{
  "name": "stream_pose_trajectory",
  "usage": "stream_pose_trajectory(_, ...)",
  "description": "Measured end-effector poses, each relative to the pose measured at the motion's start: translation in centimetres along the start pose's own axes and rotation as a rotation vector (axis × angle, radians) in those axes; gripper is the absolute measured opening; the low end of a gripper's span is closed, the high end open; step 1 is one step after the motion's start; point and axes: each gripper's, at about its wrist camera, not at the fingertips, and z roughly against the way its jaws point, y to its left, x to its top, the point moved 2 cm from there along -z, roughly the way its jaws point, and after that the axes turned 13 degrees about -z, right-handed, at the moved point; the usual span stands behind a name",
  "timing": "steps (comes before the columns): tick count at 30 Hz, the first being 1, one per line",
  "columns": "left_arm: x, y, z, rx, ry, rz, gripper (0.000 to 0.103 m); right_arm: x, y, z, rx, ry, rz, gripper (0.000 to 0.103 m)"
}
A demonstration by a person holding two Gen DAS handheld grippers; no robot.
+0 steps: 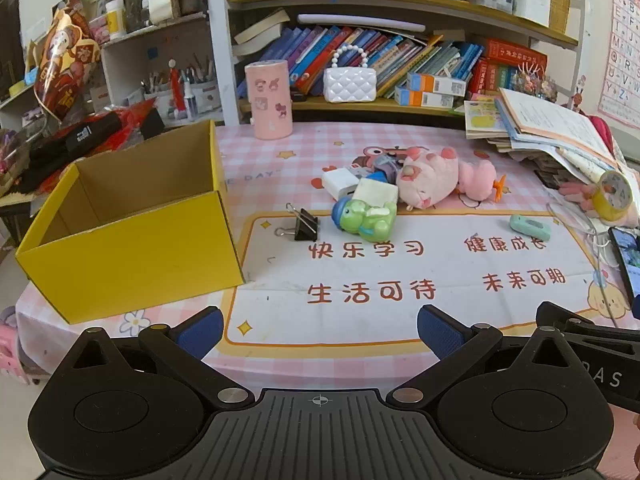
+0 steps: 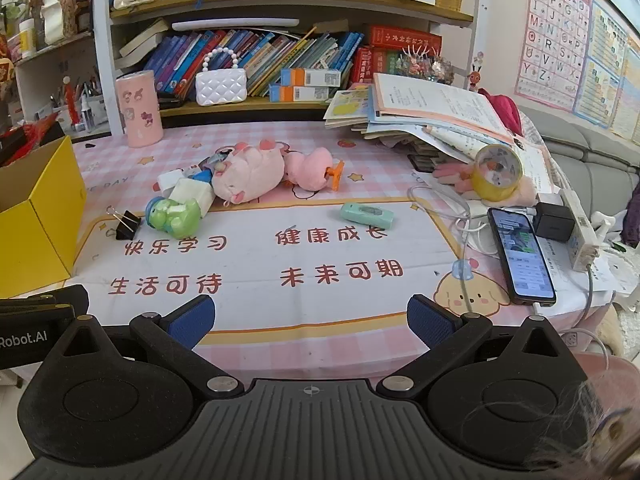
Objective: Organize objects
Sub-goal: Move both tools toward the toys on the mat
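Observation:
An open yellow cardboard box (image 1: 132, 240) stands empty at the table's left; its corner shows in the right wrist view (image 2: 36, 216). A pile lies mid-table: a pink plush toy (image 1: 436, 178) (image 2: 256, 172), a green turtle toy (image 1: 366, 218) (image 2: 172, 214), white blocks (image 1: 340, 182) (image 2: 192, 194) and a black binder clip (image 1: 306, 226) (image 2: 128, 224). A mint green case (image 1: 530, 226) (image 2: 366, 214) lies apart to the right. My left gripper (image 1: 320, 328) and my right gripper (image 2: 310, 320) are both open and empty, near the table's front edge.
A pink cylinder tin (image 1: 270, 98) stands at the back. A stack of books and papers (image 2: 432, 112), a yellow tape roll (image 2: 498, 174), a phone (image 2: 522, 256), a charger and a power strip (image 2: 580, 232) crowd the right side. Bookshelves (image 2: 280, 0) stand behind the table.

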Motion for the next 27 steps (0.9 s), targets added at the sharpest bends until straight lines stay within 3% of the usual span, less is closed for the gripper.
stream_pose_trajectory(27,0.7,-0.4,-1.9,-0.009,0.029,-0.008,0.103,0.8,-0.5,-1.6,-0.005,0.034,-0.018,0.103)
